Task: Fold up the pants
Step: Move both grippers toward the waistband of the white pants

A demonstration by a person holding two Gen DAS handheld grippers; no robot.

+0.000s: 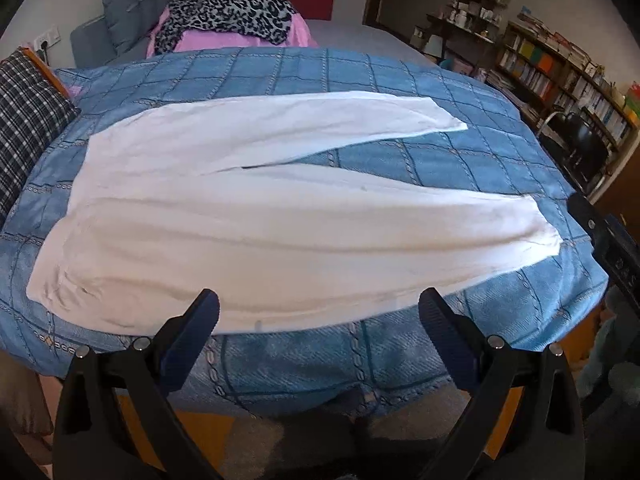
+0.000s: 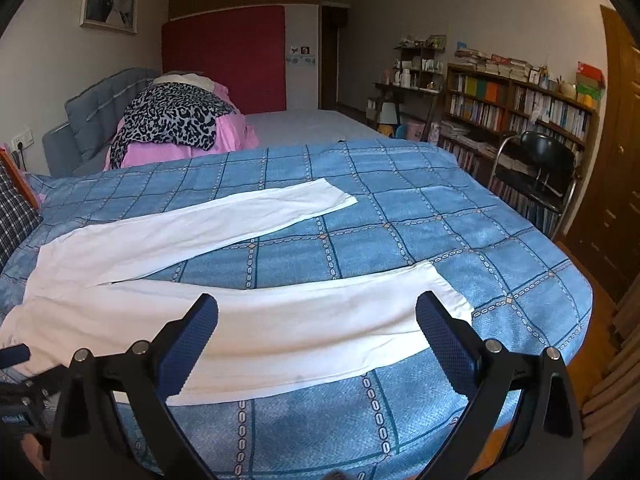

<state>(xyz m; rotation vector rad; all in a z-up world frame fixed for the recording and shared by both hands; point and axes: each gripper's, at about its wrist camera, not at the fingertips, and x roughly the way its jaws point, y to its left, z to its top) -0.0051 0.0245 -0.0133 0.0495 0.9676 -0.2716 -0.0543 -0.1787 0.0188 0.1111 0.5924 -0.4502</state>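
Both claws gape wide and empty: the left gripper (image 1: 319, 310) hovers at 6 o'clock over the near edge of the white pants (image 1: 256, 216), while the right gripper (image 2: 317, 314) hangs above the nearer trouser leg toward its hem. Spread flat, unfolded, the pants lie on a blue checked bedspread (image 2: 420, 216), waistband toward 9 o'clock, legs splayed toward 3 o'clock. Beyond, at 11 o'clock, a leopard-print garment (image 2: 172, 120) tops a pink heap; bookshelves (image 2: 520, 108) line the wall at 2 o'clock.
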